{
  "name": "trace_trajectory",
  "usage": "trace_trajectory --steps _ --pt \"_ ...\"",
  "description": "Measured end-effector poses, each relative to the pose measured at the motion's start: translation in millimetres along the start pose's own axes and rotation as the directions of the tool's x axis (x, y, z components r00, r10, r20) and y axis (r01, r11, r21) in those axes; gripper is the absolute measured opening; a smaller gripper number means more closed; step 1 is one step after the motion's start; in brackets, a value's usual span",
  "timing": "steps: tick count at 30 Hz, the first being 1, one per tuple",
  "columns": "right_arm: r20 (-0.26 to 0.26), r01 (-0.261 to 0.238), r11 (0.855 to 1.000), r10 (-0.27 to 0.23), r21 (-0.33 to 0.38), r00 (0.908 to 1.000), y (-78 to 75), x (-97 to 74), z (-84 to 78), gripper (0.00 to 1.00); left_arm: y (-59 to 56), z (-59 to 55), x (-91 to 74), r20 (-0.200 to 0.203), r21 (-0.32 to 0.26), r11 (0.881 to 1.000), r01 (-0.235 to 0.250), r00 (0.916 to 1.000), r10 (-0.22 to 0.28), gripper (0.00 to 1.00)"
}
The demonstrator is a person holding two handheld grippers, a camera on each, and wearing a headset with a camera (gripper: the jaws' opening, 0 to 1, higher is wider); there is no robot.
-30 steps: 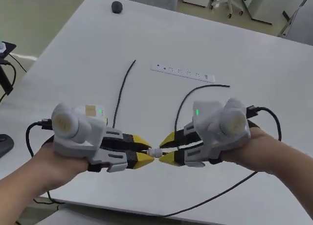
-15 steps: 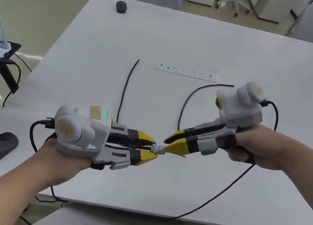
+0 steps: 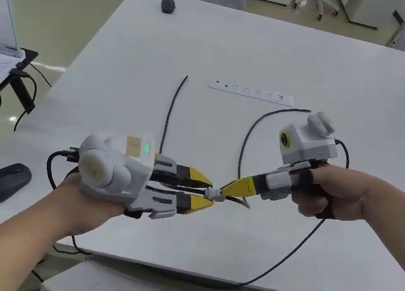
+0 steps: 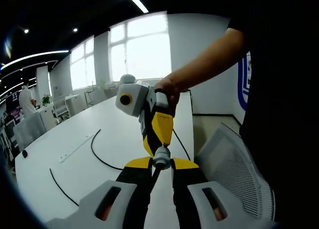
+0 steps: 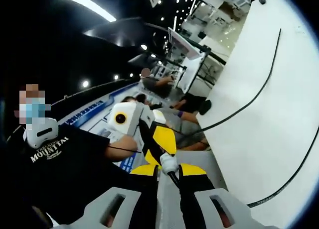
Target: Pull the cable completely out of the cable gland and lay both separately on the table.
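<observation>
Beyond the tips of the left gripper (image 3: 205, 191), a second loose black cable (image 3: 171, 112) lies almost straight on the table (image 3: 126, 69). A white power strip (image 3: 253, 93) lies beyond the right gripper (image 3: 229, 190), and a dark round object (image 3: 168, 5) sits well beyond both, at the far corner. A black lead (image 3: 345, 155) trails from the back of the right gripper.

The two grippers meet tip to tip. The left jaws are closed on the small white cable gland (image 3: 217, 193). The right jaws are closed on the black cable (image 3: 242, 148) right where it leaves the gland. The gland's long axis runs along the line from one gripper to the other, about level. The cable curves away past the right gripper onto the table towards the power strip.

The table is plain white. The left gripper view shows a mesh chair (image 4: 234, 159) beside it and tall bright windows beyond the right gripper.
</observation>
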State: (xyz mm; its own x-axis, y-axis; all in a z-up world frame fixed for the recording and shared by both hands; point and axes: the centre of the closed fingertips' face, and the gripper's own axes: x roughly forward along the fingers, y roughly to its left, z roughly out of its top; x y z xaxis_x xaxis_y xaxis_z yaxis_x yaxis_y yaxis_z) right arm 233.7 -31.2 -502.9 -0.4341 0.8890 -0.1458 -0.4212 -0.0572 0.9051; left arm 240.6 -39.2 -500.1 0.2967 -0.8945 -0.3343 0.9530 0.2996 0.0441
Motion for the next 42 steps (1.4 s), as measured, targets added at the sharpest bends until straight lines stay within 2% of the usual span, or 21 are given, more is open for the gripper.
trace_trajectory --steps 4,7,11,16,19,22,24,25,27,28,31,32,33,34,35,36,37,38,39,40,42 --pt "-0.019 -0.009 0.998 0.011 0.067 0.9998 -2.4 0.2 -3.4 0.09 -2.7 -1.2 3.5 -0.02 0.016 1.0 0.01 0.9998 -0.01 0.15" --pt "-0.036 -0.015 0.998 0.017 0.055 0.9992 -0.1 -0.1 -5.0 0.09 -3.1 -0.6 4.4 -0.023 0.025 1.0 0.012 0.9997 -0.011 0.15" --pt "-0.117 0.017 0.993 -0.031 -0.118 0.9926 1.8 -0.1 -9.7 0.07 -4.1 -0.4 6.4 -0.022 0.008 1.0 0.022 0.9995 -0.022 0.15" --pt "-0.151 0.05 0.982 -0.078 -0.184 0.9854 3.3 1.1 -8.1 0.06 -3.2 -1.7 4.4 -0.017 -0.023 1.0 0.017 0.9997 -0.018 0.15" --pt "-0.185 0.076 0.959 -0.13 -0.274 0.9742 0.4 2.0 -9.3 0.06 -3.5 -3.2 4.0 -0.023 -0.049 0.999 0.019 0.9995 -0.02 0.15" --pt "-0.225 0.11 0.925 -0.202 -0.364 0.9531 -2.6 3.7 -12.8 0.06 -4.7 -6.4 4.6 -0.032 -0.077 0.997 0.027 0.999 -0.03 0.15" --pt "-0.251 0.13 0.891 -0.259 -0.434 0.9326 -3.9 4.1 -15.1 0.06 -5.8 -8.8 5.2 -0.038 -0.093 0.995 0.032 0.9986 -0.036 0.15" --pt "-0.254 0.145 0.866 -0.295 -0.479 0.9213 -4.2 4.3 -15.2 0.06 -6.0 -9.2 5.2 -0.038 -0.108 0.994 0.032 0.9986 -0.036 0.15" --pt "-0.242 0.17 0.831 -0.34 -0.53 0.9086 -4.3 5.0 -13.8 0.06 -4.4 -9.4 3.9 -0.031 -0.142 0.99 0.024 0.9991 -0.029 0.15" --pt "-0.231 0.181 0.8 -0.369 -0.572 0.9004 -3.9 4.9 -12.0 0.06 -3.5 -8.4 2.7 -0.021 -0.161 0.987 0.022 0.9994 -0.026 0.15" --pt "-0.195 0.214 0.728 -0.433 -0.652 0.8799 -1.8 4.6 -9.8 0.06 -1.5 -6.3 -0.3 0.002 -0.202 0.979 0.017 0.9999 -0.017 0.15" --pt "-0.182 0.221 0.688 -0.462 -0.691 0.8679 -1.3 4.7 -9.5 0.06 -2.3 -5.6 -0.7 0.008 -0.218 0.976 0.022 0.9998 -0.021 0.15" --pt "-0.166 0.24 0.663 -0.487 -0.709 0.8574 -1.9 4.5 -8.2 0.06 -1.0 -5.2 -1.4 0.012 -0.231 0.973 0.015 0.9999 -0.012 0.15" --pt "-0.16 0.247 0.629 -0.517 -0.737 0.8408 -0.9 5.5 -10.0 0.06 -1.1 -5.2 -1.9 0.014 -0.236 0.972 0.017 0.9998 -0.014 0.15" --pt "-0.156 0.244 0.606 -0.53 -0.757 0.8333 -0.7 5.6 -10.3 0.06 -3.0 -4.2 -2.1 0.018 -0.259 0.966 0.022 0.9997 -0.018 0.15" --pt "-0.134 0.251 0.549 -0.566 -0.797 0.8131 -5.0 3.8 -7.8 0.06 -2.5 -4.3 -2.3 0.019 -0.265 0.964 0.018 0.9997 -0.014 0.15" --pt "-0.122 0.261 0.525 -0.587 -0.81 0.8005 -6.0 3.9 -7.5 0.06 -2.7 -3.9 -2.7 0.019 -0.274 0.962 0.017 0.9997 -0.012 0.15" --pt "-0.103 0.272 0.485 -0.615 -0.831 0.7817 -6.2 4.7 -7.3 0.06 -2.4 -4.0 -3.4 0.021 -0.303 0.953 0.016 0.9997 -0.01 0.15" --pt "-0.091 0.268 0.451 -0.631 -0.851 0.7704 -6.1 5.1 -7.2 0.06 -1.6 -3.3 -4.1 0.025 -0.321 0.947 0.015 0.9997 -0.007 0.15" --pt "-0.059 0.265 0.388 -0.65 -0.883 0.7574 -6.0 6.0 -4.8 0.06 -0.7 -3.0 -4.8 0.028 -0.339 0.941 0.012 0.9996 -0.002 0.15" --pt "-0.021 0.282 0.341 -0.669 -0.897 0.7428 -6.2 6.7 -2.9 0.06 2.1 -3.0 -7.1 0.028 -0.397 0.918 0.004 0.9996 0.008 0.15"
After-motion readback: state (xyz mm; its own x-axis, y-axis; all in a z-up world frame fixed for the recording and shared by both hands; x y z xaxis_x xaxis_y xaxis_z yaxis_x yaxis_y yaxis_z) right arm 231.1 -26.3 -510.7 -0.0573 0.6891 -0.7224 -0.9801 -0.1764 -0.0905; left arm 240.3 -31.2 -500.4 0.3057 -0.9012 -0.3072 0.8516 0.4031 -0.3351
